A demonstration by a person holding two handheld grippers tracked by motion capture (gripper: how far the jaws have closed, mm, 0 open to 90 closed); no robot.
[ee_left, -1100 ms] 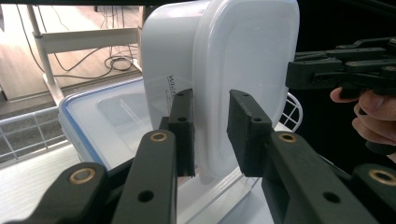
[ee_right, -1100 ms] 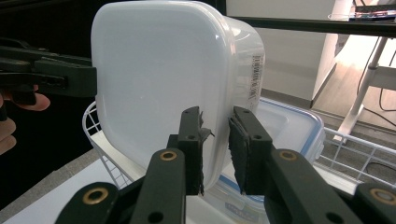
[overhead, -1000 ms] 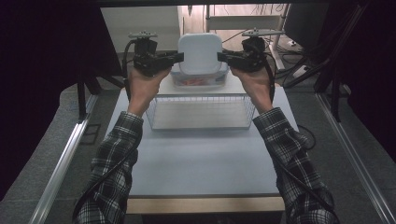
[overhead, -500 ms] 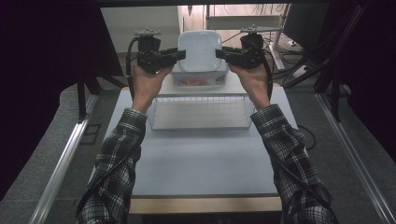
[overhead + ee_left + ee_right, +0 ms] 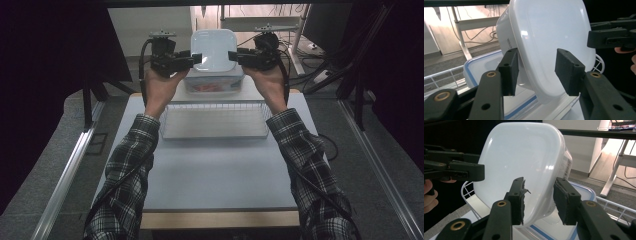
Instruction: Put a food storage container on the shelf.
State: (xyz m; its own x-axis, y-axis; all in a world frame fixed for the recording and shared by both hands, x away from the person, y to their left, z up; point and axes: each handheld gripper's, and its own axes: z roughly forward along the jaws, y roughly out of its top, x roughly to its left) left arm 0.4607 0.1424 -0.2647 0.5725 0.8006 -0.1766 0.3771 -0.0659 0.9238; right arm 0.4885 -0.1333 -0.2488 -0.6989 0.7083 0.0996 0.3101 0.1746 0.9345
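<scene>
Grey tabletop point(image 5: 215, 170) is seen from the high view, with the white container point(image 5: 214, 49) stacked on the blue-lidded box point(image 5: 212, 85) behind the wire basket point(image 5: 215, 120), flanked by the left gripper point(image 5: 196, 58) and right gripper point(image 5: 234, 56). In both gripper views, just-opening jaws are seen straddling its rim without pressing. Tilted as it is, a slide off the box is likely.

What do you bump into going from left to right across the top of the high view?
left gripper → white container → right gripper
</scene>
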